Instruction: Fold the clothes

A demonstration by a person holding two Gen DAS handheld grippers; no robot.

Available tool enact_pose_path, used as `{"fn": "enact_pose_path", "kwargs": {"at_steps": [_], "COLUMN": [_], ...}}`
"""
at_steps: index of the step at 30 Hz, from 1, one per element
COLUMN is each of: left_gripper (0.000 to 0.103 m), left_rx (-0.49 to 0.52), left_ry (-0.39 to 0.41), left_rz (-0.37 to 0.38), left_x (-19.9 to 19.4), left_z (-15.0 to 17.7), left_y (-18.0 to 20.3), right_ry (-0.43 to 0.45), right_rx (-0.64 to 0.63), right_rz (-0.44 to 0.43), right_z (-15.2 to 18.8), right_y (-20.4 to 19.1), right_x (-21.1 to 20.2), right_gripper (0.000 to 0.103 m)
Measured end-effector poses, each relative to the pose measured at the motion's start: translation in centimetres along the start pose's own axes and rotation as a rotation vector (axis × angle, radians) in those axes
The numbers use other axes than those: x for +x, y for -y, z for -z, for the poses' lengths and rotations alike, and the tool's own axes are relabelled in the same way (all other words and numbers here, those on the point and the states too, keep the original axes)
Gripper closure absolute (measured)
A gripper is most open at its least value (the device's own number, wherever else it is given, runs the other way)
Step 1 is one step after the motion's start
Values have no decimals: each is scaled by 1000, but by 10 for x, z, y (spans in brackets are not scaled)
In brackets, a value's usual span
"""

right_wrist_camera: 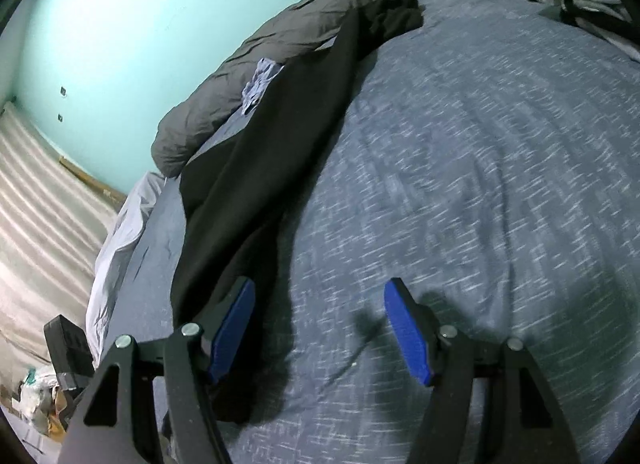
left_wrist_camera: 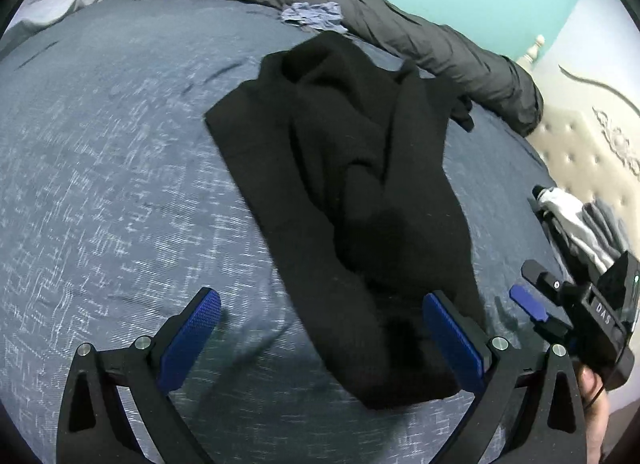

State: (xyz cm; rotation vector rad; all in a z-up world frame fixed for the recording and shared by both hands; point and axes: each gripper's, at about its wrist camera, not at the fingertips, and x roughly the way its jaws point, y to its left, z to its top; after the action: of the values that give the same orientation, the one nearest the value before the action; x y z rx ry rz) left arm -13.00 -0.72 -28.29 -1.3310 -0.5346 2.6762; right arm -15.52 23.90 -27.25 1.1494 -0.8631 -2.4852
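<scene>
A black garment lies loosely bunched along the blue bedspread, its near end between my left fingers. My left gripper hangs open just above that near end, with its right pad over the cloth and nothing gripped. In the right wrist view the same black garment runs along the left side. My right gripper is open over the bare bedspread, its left pad at the garment's edge. From the left wrist view, the right gripper sits at the far right, held by a hand.
A rolled grey duvet lies along the far side against the teal wall, with a small pale-blue cloth beside it. White and grey clothes are piled by the beige headboard. The bed's left edge drops to the floor.
</scene>
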Motion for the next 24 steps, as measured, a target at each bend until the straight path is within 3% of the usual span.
{"fn": "enact_pose_path", "kwargs": {"at_steps": [14,22,24], "left_gripper": [1,28,47], "left_rx": [128,179,211], "left_ry": [-35,-109,-101], "left_rz": [53,76,92], "left_x": [10,35,32], "left_z": [17,22,21], "left_y": [49,56,59], "right_ry": [16,24,26], "right_rx": [29,39,42], "right_rz": [-23,-19,-18], "right_z": [-7,-9,-10], "right_y": [8,12,13], "right_x": [-6,-7,-7], "right_gripper": [35,35,35]}}
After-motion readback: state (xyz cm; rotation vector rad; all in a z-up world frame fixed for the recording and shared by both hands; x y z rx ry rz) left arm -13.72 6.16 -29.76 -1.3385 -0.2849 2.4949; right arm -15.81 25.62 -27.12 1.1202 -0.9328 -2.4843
